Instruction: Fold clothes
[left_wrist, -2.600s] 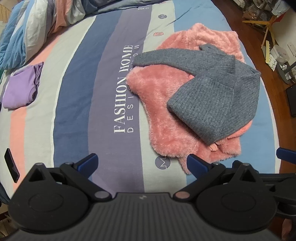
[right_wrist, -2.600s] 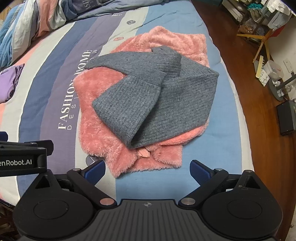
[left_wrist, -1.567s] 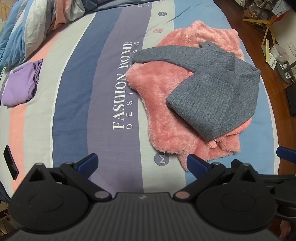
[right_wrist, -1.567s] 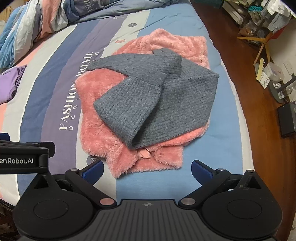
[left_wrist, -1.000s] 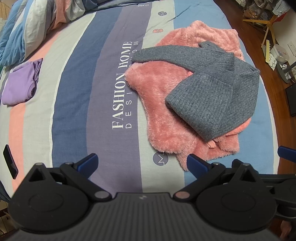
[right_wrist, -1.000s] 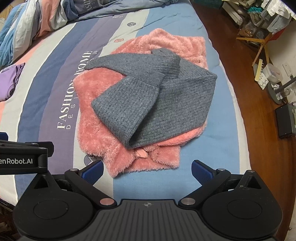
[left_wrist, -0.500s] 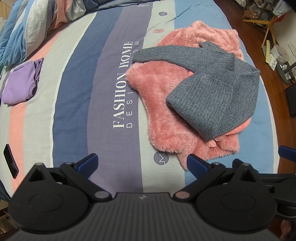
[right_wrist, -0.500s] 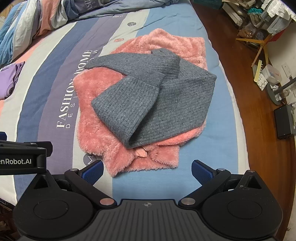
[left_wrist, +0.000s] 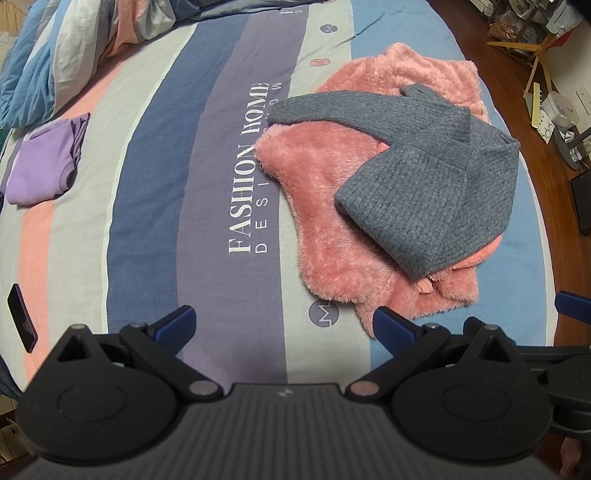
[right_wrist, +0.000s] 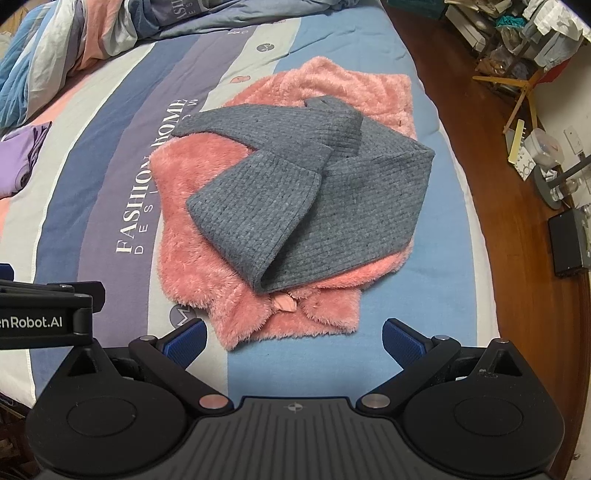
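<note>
the grey knit sweater (right_wrist: 306, 192) lies partly folded on top of a fluffy pink garment (right_wrist: 207, 236), out on the striped bedspread (left_wrist: 155, 177) beyond both tools. going left to right: a folded purple garment (left_wrist: 40, 166) well off to the side, the left gripper (left_wrist: 282, 325) spread wide and empty, then the right gripper (right_wrist: 295, 338) also wide apart, holding nothing, just short of the pink hem.

**Count on the bed**

One grey sweater (right_wrist: 314, 199). One pink fleece (right_wrist: 207, 280) under it. One folded purple garment (left_wrist: 40, 166). One phone (left_wrist: 22, 323). One striped bedsheet (left_wrist: 155, 184). One bunched duvet (left_wrist: 55, 55). Two grippers: left (left_wrist: 282, 325), right (right_wrist: 293, 341), each with two blue-tipped fingers.
</note>
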